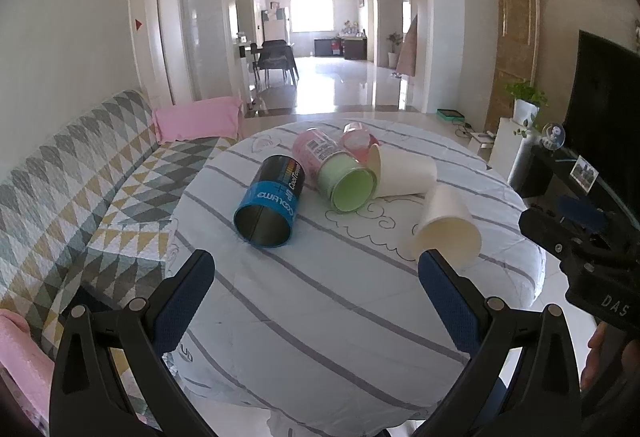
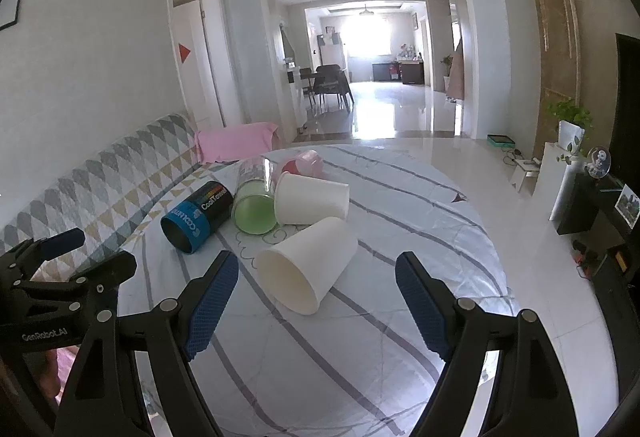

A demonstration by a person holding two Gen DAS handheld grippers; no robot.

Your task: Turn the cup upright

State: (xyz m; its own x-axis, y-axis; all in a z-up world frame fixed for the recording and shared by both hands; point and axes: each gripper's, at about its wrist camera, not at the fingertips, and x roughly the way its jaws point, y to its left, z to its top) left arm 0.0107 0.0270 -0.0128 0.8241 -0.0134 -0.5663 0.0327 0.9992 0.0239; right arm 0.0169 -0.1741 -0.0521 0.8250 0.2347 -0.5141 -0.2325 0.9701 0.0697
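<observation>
Big round table straight ahead of both grippers, under a soft white cloth with grey stripes. Could bunch up or slide if pushed.

Left gripper wide open, holding nothing. Right gripper wide open too, holding nothing.

Five cups on their sides, bunched close together. Could roll like wheels, because round.

Near white cup just in front of the right gripper, between its blue bumpy fingers but not touched. Mouth toward the gripper. Looks like thin paper, wide at the mouth, narrow at the bottom. Could squash if squeezed hard. Could roll in a curve off to the side.

Second white cup right behind it, touching or nearly so. Might get bumped.

Blue and black cup ahead of the left gripper, a bit left. Straight sides, dark and shiny inside, maybe tin.

Green and pink cup farther back, smooth and shiny.

Small pink cup farthest away, partly hidden.
</observation>
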